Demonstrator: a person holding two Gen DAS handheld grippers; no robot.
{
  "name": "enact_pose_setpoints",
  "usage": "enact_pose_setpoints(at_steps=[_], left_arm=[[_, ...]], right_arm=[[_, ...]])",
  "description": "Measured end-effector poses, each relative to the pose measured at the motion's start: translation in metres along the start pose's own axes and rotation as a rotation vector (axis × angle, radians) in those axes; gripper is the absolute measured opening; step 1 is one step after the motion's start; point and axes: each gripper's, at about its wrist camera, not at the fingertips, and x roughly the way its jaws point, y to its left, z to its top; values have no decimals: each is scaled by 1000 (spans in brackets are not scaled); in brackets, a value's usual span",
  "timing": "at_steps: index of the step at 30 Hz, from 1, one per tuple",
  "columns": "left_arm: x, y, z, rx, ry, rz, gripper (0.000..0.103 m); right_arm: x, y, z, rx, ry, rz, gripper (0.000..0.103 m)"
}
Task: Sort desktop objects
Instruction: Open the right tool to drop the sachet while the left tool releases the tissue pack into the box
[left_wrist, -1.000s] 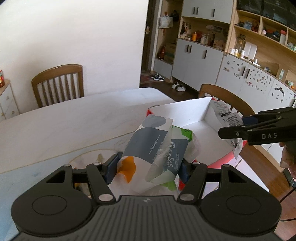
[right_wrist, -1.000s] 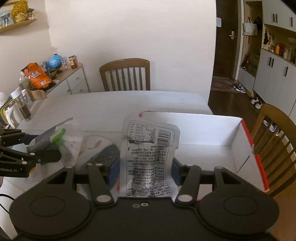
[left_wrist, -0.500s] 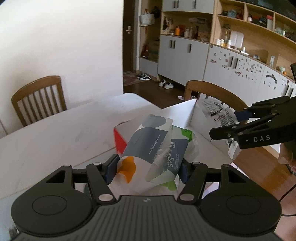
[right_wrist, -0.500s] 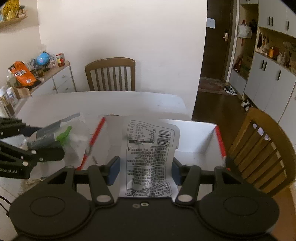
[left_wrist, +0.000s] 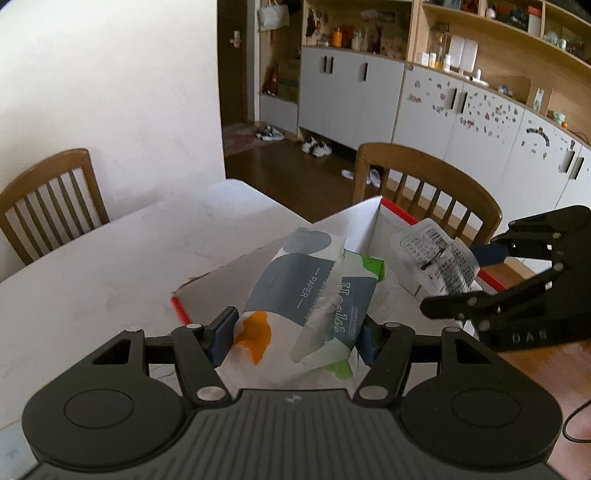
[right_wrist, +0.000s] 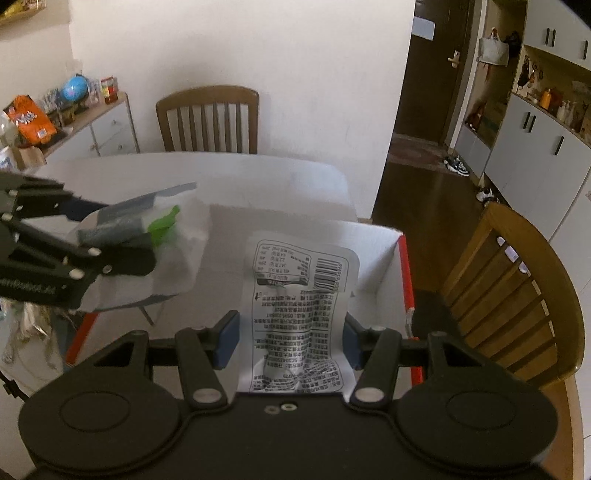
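Tissue pack (left_wrist: 314, 291), grey/white/green with orange patch, crumpled, held tilted over white red-edged box (right_wrist: 369, 236). White printed pouch (right_wrist: 301, 314) held upright over box, right side.

A white table (left_wrist: 122, 258) carries an open white cardboard box with red edges (right_wrist: 404, 266), which sits directly ahead of and below both tongs, near the table's far right corner. Left of the right tongs, crumpled wrapping (right_wrist: 27, 328) lies on the tabletop beside the box.
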Motion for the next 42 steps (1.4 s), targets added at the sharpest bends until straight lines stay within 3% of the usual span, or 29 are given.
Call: enact_pose_setpoints(at_steps=[12,20,36,40,42], left_arm=[[62,-18,15,54,118,-4,65],[96,-23,11,129,224,25,65],[138,-28,-2,177,423,11,67],[139,-23,-2,152,436,1,69],[136,-22,-2,140,428,0,76]], right_arm=[[42,-19,-14,42,121,47,56],[71,-8,-16,-28,201,50,45],[89,-21,-34,-18,251,74,49],[85,-23,-35,-15,245,83,57],[82,-24,-35,-13,236,87,61]])
